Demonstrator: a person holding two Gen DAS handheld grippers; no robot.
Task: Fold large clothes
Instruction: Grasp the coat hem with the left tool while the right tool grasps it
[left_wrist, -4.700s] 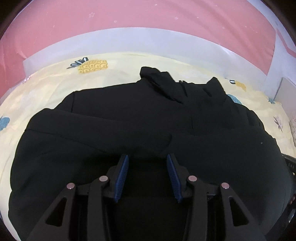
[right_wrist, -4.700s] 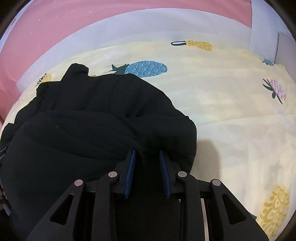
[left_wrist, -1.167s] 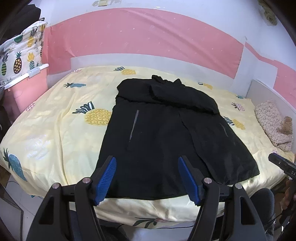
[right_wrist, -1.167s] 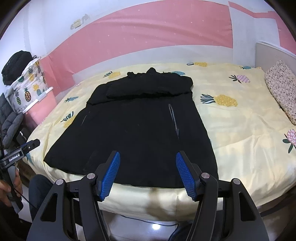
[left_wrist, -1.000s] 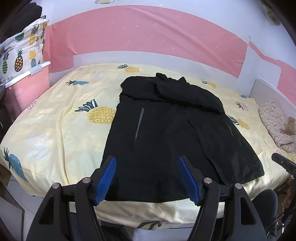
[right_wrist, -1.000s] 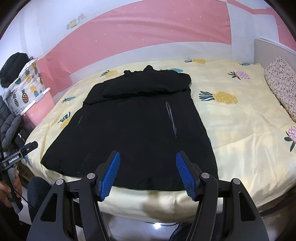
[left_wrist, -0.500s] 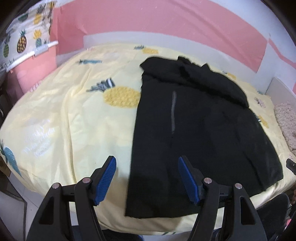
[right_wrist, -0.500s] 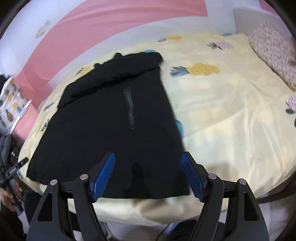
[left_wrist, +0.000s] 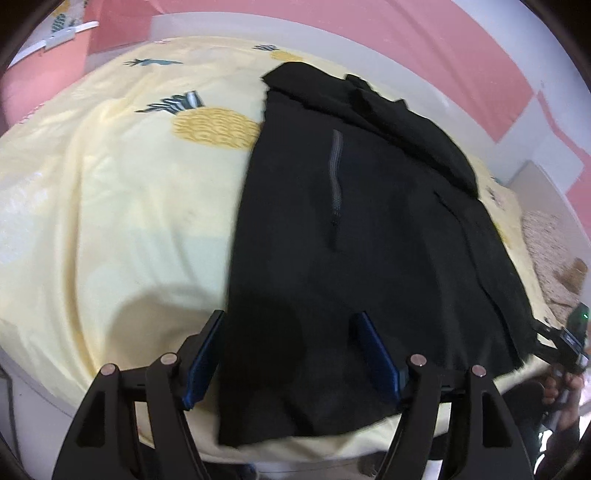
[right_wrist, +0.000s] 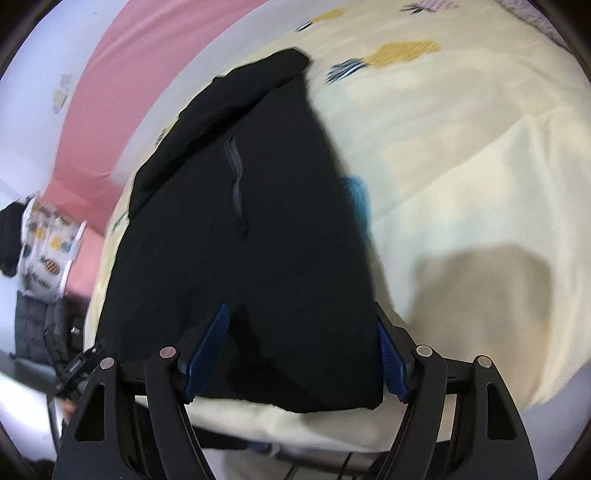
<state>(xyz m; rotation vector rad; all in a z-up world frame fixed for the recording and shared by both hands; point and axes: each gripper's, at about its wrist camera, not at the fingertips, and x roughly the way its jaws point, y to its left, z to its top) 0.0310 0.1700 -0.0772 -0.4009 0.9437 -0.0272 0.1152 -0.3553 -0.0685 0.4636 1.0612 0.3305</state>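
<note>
A black jacket (left_wrist: 369, 229) lies flat on a bed (left_wrist: 110, 206) with a yellow pineapple-print sheet, sleeves folded across its far end, 1 grey pocket zipper (left_wrist: 335, 177) showing. The left gripper (left_wrist: 291, 354), jaws opening, hovers over the jacket's near left hem corner, gripping nothing. The right gripper (right_wrist: 301, 358), jaws spread wide and empty, frames the near right corner. A patterned pillow (left_wrist: 554, 258) lies at far right.

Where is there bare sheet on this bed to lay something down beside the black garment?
Bare yellow sheet lies left of the black garment, up to the pineapple print. Another wide bare stretch lies off its right edge. The near hem is crowded: the left claw and the right claw hang open above its corners.
</note>
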